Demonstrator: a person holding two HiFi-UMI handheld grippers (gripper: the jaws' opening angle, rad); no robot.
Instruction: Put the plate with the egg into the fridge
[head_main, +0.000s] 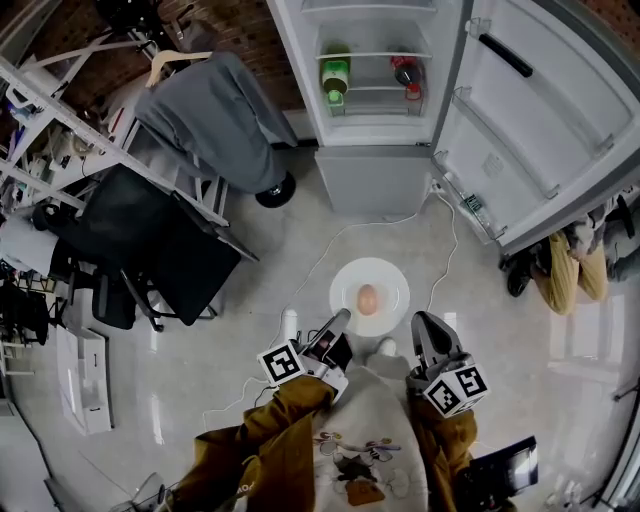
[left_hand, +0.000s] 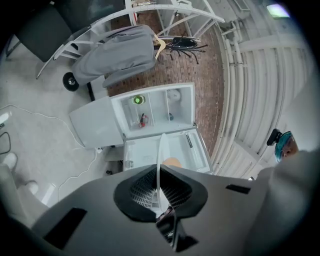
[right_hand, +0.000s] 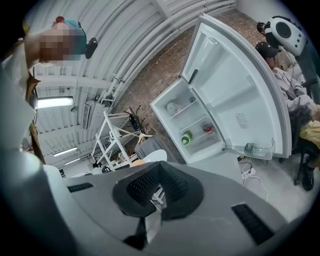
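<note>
A white plate (head_main: 390, 280) with a brown egg (head_main: 367, 298) on it hangs above the floor in front of the open fridge (head_main: 380, 170). My left gripper (head_main: 340, 320) is shut on the plate's near left rim. In the left gripper view the plate (left_hand: 161, 150) runs edge-on between the jaws of that gripper (left_hand: 160, 185), with the egg (left_hand: 172, 162) just behind. My right gripper (head_main: 420, 322) is at the plate's right rim, jaws shut with nothing seen between them. In the right gripper view the plate (right_hand: 152, 156) and egg (right_hand: 137, 161) show past the tip of that gripper (right_hand: 159, 172).
The fridge door (head_main: 540, 120) stands wide open to the right. A green bottle (head_main: 335, 78) and a red-capped bottle (head_main: 405, 70) stand on a shelf. A grey covered rack (head_main: 210, 120) and black chair (head_main: 150, 240) are at left. A seated person (head_main: 570, 265) is at right. A cable (head_main: 445, 250) crosses the floor.
</note>
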